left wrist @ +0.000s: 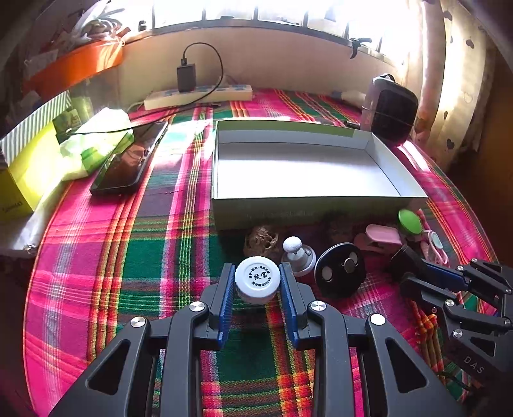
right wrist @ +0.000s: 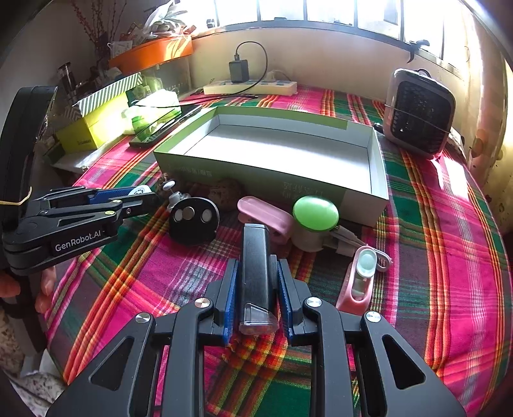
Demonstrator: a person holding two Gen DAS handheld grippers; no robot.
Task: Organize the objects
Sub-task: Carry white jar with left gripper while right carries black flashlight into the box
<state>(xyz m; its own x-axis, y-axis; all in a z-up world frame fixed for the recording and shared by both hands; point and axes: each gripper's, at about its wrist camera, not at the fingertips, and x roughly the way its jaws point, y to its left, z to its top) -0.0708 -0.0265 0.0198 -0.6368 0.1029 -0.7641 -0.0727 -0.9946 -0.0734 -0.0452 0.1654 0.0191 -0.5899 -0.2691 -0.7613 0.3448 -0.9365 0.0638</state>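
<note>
Right wrist: two tongs (right wrist: 256, 290), one box (right wrist: 365, 199)

Strong daylight comes through a barred window (right wrist: 320, 12) above a beige wall (left wrist: 288, 61). A table with a plaid pink and green cloth (left wrist: 112, 240) stands below; a patterned curtain (left wrist: 449, 96) hangs at right

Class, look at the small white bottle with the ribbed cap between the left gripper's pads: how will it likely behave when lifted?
The white bottle looks rigid plastic, so it probably won't deform. Its round body may twist between the flat blue pads. Being small, it is likely light.
</note>
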